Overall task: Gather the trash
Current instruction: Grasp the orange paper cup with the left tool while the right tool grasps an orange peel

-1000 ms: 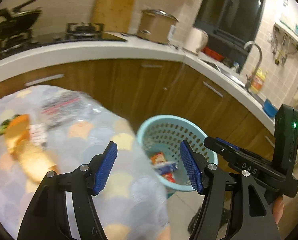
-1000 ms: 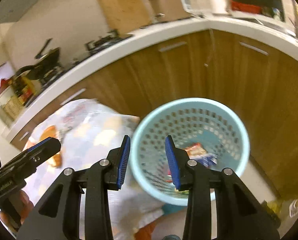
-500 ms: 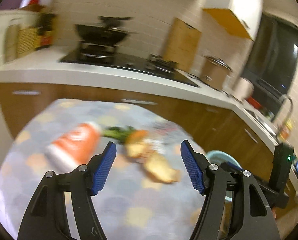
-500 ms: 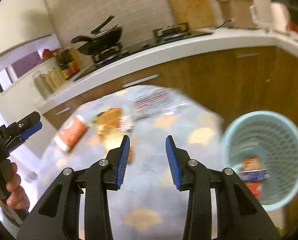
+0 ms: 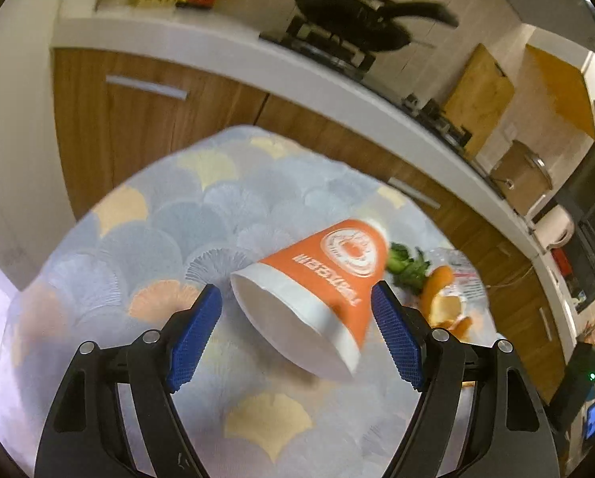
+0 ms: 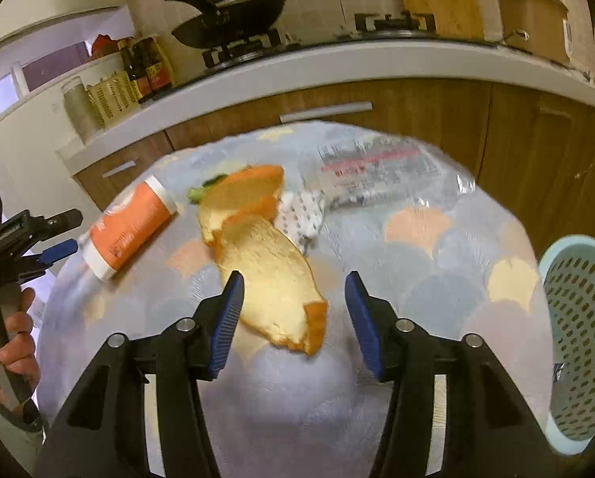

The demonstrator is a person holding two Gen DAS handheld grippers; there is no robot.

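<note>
Lying on its side on the round table [image 5: 146,239] with the scallop-pattern cloth, the orange paper cup [image 5: 321,279] has its white-rimmed mouth turned toward the left wrist camera. Left gripper [image 5: 297,318]: jaws spread wide, one blue pad on each side of the cup mouth, nothing clamped; whether a pad touches the cup cannot be told. Just right of the cup: green vegetable scrap [image 5: 407,267], then orange peel [image 5: 444,298] and a clear plastic wrapper [image 5: 464,271]

Right wrist view, left to right: the left gripper enters at the far left edge with the person's hand [image 6: 16,338] on its handle; the cup lies beside it, white base nearest that gripper; the large peel sits mid-table, pale inner side up, one piece curled behind another. A crumpled patterned paper [image 6: 301,215] touches the peel on its right; the printed wrapper lies farther back. Right gripper [image 6: 293,314]: jaws apart, holding nothing, near end of the peel between the pads. Light blue perforated basket [image 6: 580,318] stands off the table's right edge, below table level
</note>
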